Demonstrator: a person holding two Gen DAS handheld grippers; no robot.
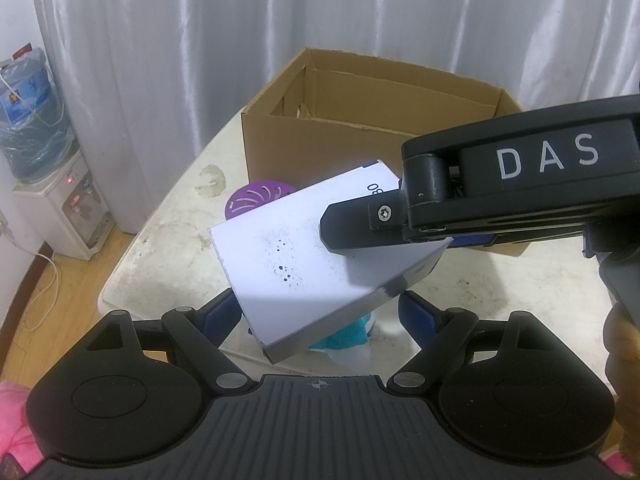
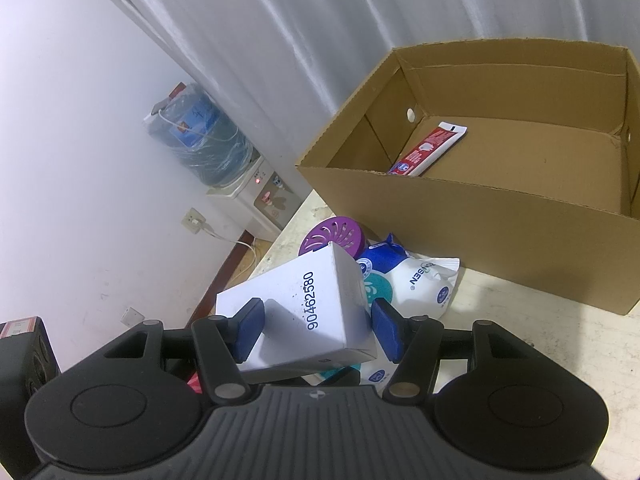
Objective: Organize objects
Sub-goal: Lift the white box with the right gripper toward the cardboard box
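1. your right gripper (image 2: 316, 330) is pinching the white box (image 2: 298, 316): blue pads press its two broad faces. the box hangs tilted above the table (image 2: 520, 344), clear of it.
2. your left gripper (image 1: 320, 312) is spread wide under the near lower corner of the box. its pads sit either side, apart from the card, gripping nothing.
3. key relation: the carton (image 2: 500, 216) lies ahead and to the right of the box, open top up, well apart from it. the box's long axis runs away from you, roughly along the right fingers, far end raised. the right hand already carries it, so the right arm should do the drop; my guess is lift over the near carton wall, then release.
4. box: smooth matte card, sharp edges, printed digits on one face, dark specks on another. rigid, looks light, should not slip much.
5. carton: brown corrugated card, plain walls, punched holes on the far side. a red and white tube (image 2: 426, 148) lies inside near the left wall.
6. just beyond the box on the table: a purple round slotted lid (image 2: 334, 236), hard plastic. beside it, nearer the carton, a soft white and blue pouch (image 2: 416, 280), crinkly film.
7. table top is pale and stained.
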